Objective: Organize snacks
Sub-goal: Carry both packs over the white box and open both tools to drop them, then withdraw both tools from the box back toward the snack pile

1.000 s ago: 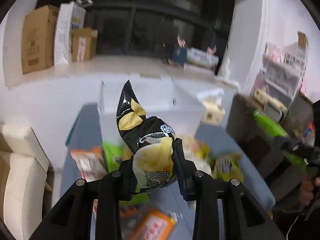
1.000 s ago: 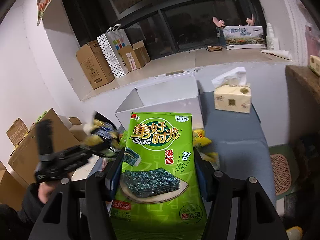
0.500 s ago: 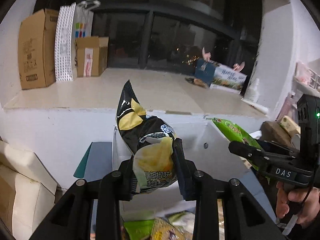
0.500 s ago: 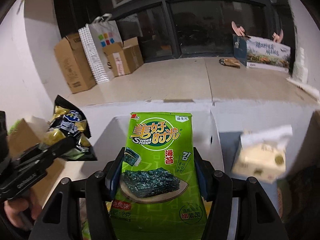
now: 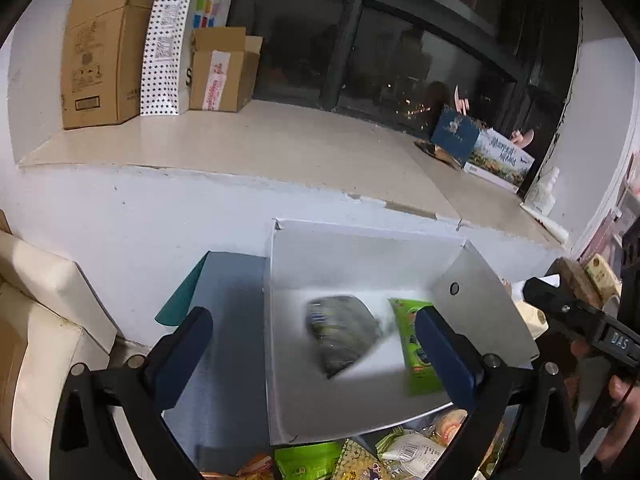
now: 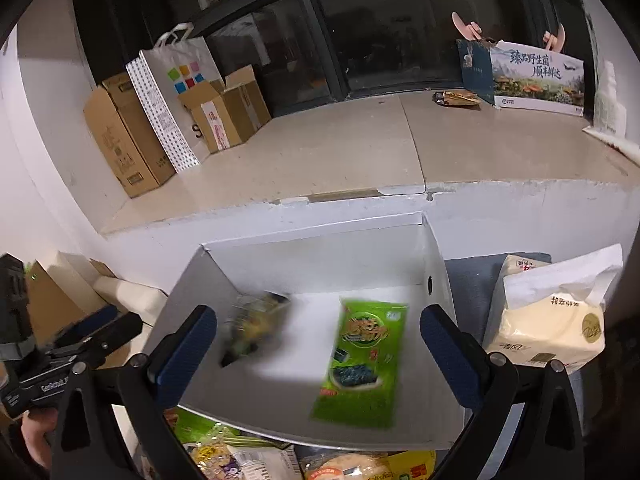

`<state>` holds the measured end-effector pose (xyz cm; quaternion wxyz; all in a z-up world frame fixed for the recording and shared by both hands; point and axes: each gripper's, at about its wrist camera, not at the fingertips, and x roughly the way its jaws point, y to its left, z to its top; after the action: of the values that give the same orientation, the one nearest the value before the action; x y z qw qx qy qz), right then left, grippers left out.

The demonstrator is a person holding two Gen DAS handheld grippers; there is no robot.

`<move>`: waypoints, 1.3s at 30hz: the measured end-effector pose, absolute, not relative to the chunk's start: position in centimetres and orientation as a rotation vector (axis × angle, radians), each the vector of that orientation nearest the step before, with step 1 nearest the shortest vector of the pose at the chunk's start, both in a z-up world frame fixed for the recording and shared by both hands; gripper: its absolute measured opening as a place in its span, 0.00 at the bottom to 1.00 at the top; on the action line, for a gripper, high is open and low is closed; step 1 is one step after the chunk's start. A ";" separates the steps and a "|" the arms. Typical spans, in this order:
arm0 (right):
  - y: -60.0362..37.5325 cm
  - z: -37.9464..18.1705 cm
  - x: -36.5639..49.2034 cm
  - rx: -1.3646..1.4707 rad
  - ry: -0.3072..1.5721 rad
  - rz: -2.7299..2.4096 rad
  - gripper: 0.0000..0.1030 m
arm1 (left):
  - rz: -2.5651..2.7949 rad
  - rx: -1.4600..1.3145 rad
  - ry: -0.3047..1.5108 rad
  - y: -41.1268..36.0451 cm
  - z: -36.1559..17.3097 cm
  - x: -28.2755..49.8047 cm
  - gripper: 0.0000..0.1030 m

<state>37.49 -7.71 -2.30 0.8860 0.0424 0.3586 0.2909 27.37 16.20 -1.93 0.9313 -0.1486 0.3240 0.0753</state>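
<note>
In the left wrist view my left gripper (image 5: 314,344) hangs over a white open box (image 5: 360,260), its jaws opening with nothing pressed between the pads. The black-and-yellow chip bag (image 5: 340,332) is a blur, loose inside the box. A green seaweed pack (image 5: 408,340) drops beside it, and my right gripper (image 5: 576,320) shows at the right. In the right wrist view my right gripper (image 6: 318,348) is likewise opening above the box (image 6: 320,264). The seaweed pack (image 6: 364,360) and the chip bag (image 6: 256,324) fall free below it. The left gripper (image 6: 80,352) is at the left.
Several loose snack packs (image 5: 360,460) lie on the blue-grey table (image 5: 224,320) in front of the box. A tissue pack (image 6: 552,328) stands right of the box. Behind it runs a pale window ledge (image 6: 320,152) with cardboard boxes (image 5: 100,48). A cream cushion (image 5: 40,320) sits left.
Both grippers went from shut on their packs to wide open. The chip bag and the seaweed pack left the jaws and dropped into the white box.
</note>
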 end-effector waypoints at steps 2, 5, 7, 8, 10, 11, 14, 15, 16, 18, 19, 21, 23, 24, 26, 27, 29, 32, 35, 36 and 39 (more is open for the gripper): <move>-8.1 -1.4 36.5 0.086 0.699 0.625 1.00 | 0.143 -0.305 0.643 16.1 -1.3 26.3 1.00; -9.0 0.2 34.2 0.051 0.620 0.654 1.00 | 0.110 -0.288 0.594 15.1 0.2 23.9 1.00; -10.1 1.0 32.3 0.063 0.587 0.691 1.00 | 0.087 -0.256 0.559 14.0 1.1 21.9 1.00; -10.8 1.3 31.4 0.075 0.574 0.706 1.00 | 0.068 -0.241 0.542 13.4 1.5 20.9 1.00; -12.3 1.7 29.3 0.104 0.564 0.731 1.00 | 0.036 -0.210 0.501 12.2 2.1 18.7 1.00; -13.0 1.7 28.5 0.115 0.573 0.747 1.00 | 0.024 -0.195 0.482 11.5 2.3 17.5 1.00; -15.4 1.3 25.4 0.150 0.603 0.781 1.00 | -0.027 -0.185 0.448 9.6 2.1 13.9 1.00; -16.3 1.1 24.4 0.155 0.604 0.781 1.00 | -0.047 -0.191 0.459 8.9 1.7 12.5 1.00; -16.9 1.0 23.4 0.151 0.602 0.779 1.00 | -0.056 -0.189 0.470 8.4 1.5 11.9 1.00; -18.1 0.6 21.2 0.128 0.594 0.761 1.00 | -0.066 -0.195 0.494 7.0 0.4 9.7 1.00; -18.8 0.3 19.8 0.107 0.582 0.742 1.00 | -0.080 -0.194 0.499 6.5 -0.1 8.8 1.00; -19.9 -0.4 17.5 0.073 0.574 0.720 1.00 | -0.119 -0.207 0.510 5.6 -1.0 7.3 1.00; -20.9 -1.2 15.4 0.039 0.566 0.672 1.00 | -0.140 -0.211 0.516 4.9 -2.1 5.6 1.00; -21.5 -1.6 14.5 0.029 0.555 0.645 1.00 | -0.131 -0.207 0.529 4.5 -2.6 5.0 1.00; -22.5 -2.6 13.0 0.018 0.557 0.594 1.00 | -0.118 -0.217 0.567 4.1 -3.6 4.1 1.00; -22.9 -3.1 12.5 0.012 0.571 0.582 1.00 | -0.114 -0.224 0.577 4.1 -4.0 3.6 1.00; -23.7 -4.0 11.8 0.017 0.590 0.568 1.00 | -0.108 -0.232 0.587 4.0 -4.6 2.5 1.00; -24.7 -5.8 11.3 0.018 0.622 0.547 1.00 | -0.108 -0.226 0.603 4.1 -5.2 1.7 1.00; -24.8 -7.7 12.1 0.014 0.686 0.537 1.00 | -0.102 -0.219 0.623 4.2 -5.6 1.8 1.00; -24.8 -8.3 12.4 0.016 0.705 0.537 1.00 | -0.103 -0.222 0.630 4.3 -5.8 1.8 1.00; -24.2 -9.9 14.0 0.023 0.750 0.537 1.00 | -0.103 -0.231 0.644 4.4 -6.2 2.0 1.00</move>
<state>14.00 -24.22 -9.92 0.8956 0.0110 0.3616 0.2589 1.96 4.43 -6.20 0.9407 -0.1133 0.3159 -0.0503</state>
